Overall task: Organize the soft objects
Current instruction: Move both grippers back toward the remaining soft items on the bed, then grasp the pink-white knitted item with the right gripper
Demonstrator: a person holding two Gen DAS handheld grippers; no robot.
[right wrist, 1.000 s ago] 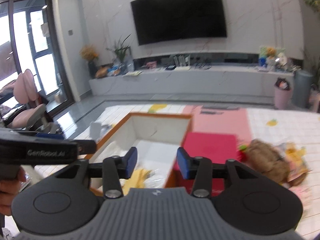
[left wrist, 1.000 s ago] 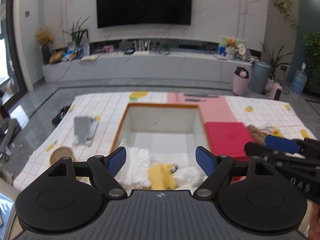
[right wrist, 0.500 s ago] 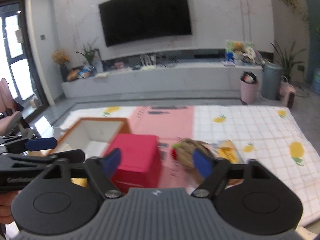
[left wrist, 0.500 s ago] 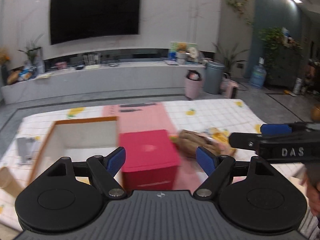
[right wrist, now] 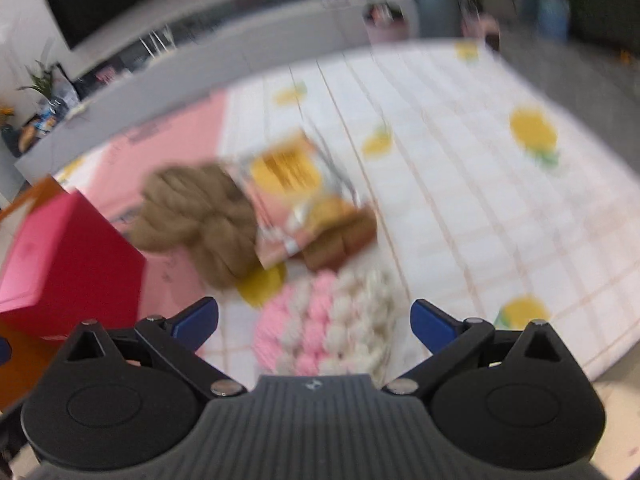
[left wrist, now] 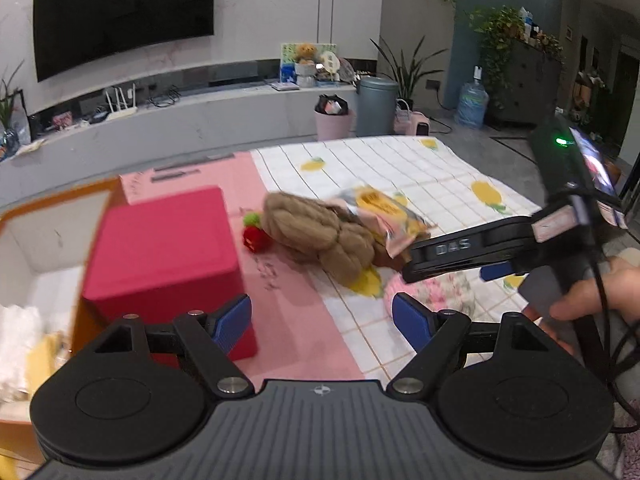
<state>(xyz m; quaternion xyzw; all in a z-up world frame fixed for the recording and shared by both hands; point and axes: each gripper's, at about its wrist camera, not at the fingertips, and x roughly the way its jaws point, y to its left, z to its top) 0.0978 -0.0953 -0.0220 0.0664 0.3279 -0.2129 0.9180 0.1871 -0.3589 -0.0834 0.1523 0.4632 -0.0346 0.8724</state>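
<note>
Legible text, one item:

1. "DAS": pale capital letters on the side of the black arm of the right gripper, seen in the left wrist view.

Marks present but not legible:

2. Small round emblem at the centre front of the ribbed body of the left gripper; a matching emblem on the right gripper's body in the right wrist view; no letters can be made out on either.
3. Dark print on the yellow panel of the snack packet; blurred in both views.
4. Dark lettering on the pink mat and near its far edge; too blurred to read.
5. Lit phone screen on the right gripper; content unreadable.
</note>
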